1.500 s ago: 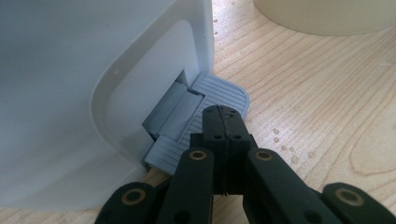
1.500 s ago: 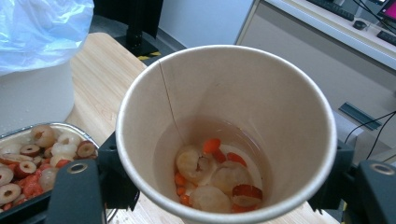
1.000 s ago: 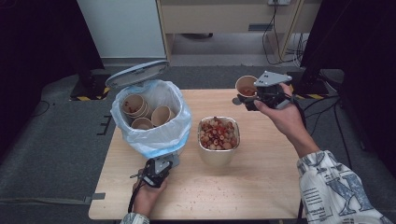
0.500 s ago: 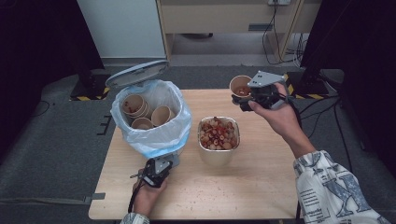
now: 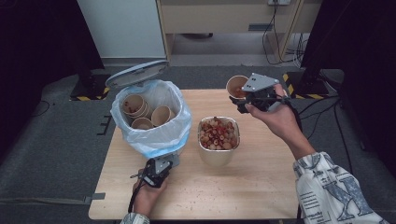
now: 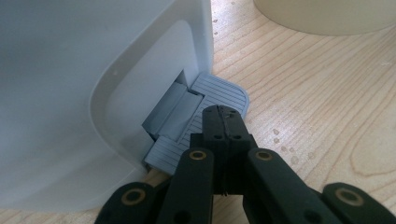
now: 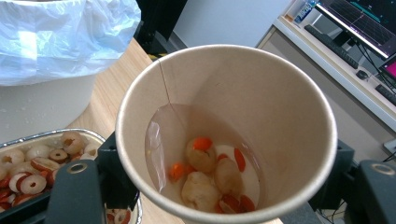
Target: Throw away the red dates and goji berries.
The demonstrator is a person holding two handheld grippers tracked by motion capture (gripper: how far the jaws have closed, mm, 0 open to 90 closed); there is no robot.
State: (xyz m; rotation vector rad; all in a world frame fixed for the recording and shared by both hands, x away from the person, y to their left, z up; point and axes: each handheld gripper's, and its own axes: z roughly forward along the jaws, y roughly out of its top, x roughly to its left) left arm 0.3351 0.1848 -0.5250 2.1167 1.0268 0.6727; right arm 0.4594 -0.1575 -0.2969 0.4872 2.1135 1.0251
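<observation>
My right gripper (image 5: 239, 101) is shut on a paper cup (image 5: 236, 86) and holds it above the far right part of the table. In the right gripper view the paper cup (image 7: 226, 130) has liquid and a few pieces of food at its bottom. A metal bowl (image 5: 218, 134) of food pieces stands mid-table. My left gripper (image 5: 159, 164) is shut, and its closed tips (image 6: 224, 122) press on the grey pedal (image 6: 212, 100) of the white bin (image 6: 79, 84). The bin (image 5: 152, 114), lined with a plastic bag, has its lid (image 5: 135, 73) raised and several used paper cups inside.
The wooden table (image 5: 261, 186) has bare room along its front and right side, with small droplets on the wood near the pedal. A cabinet and cables stand beyond the far edge.
My right gripper has carried the paper cup a little to the left, toward the bowl. The left gripper has stayed on the pedal.
</observation>
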